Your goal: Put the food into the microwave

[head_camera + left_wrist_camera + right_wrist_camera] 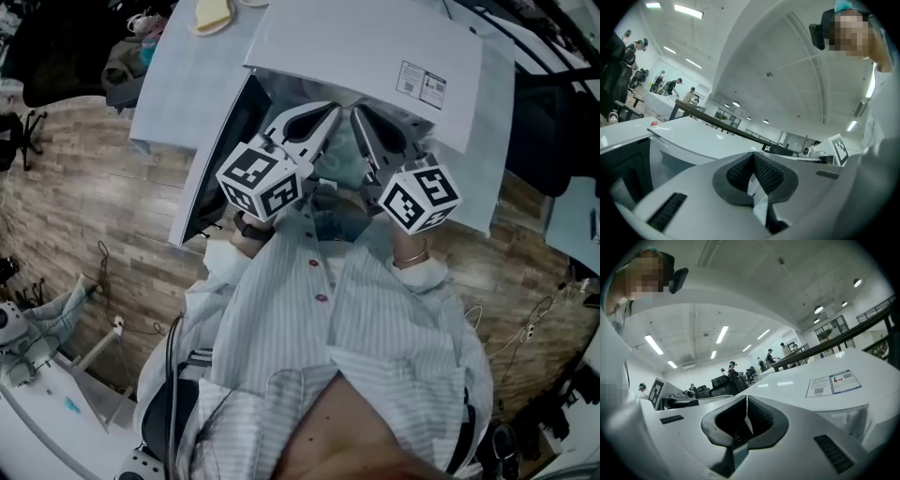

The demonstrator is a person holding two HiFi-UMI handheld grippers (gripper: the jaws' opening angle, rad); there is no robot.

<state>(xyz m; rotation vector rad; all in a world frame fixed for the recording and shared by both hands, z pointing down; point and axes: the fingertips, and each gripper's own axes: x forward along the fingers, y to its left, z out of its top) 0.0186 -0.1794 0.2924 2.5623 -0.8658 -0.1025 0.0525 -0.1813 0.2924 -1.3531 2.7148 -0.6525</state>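
The white microwave (375, 47) stands on a pale table (169, 84), its door (217, 164) swung open to the left. Both grippers are raised side by side in front of its opening, pointing into it. My left gripper (330, 114) is shut with nothing between its jaws, and its tip (752, 177) looks over the microwave's top (693, 136). The right gripper (356, 114) is shut and empty too, its tip (746, 414) beside the microwave's label stickers (833, 382). A plate with yellowish food (213, 15) sits on the table behind the microwave, away from both grippers.
The person's striped shirt (328, 356) fills the lower head view. Wood floor (75, 206) with cables lies to the left, and a white device (37, 347) sits at the lower left. Several people (733, 369) and desks stand far off in the room.
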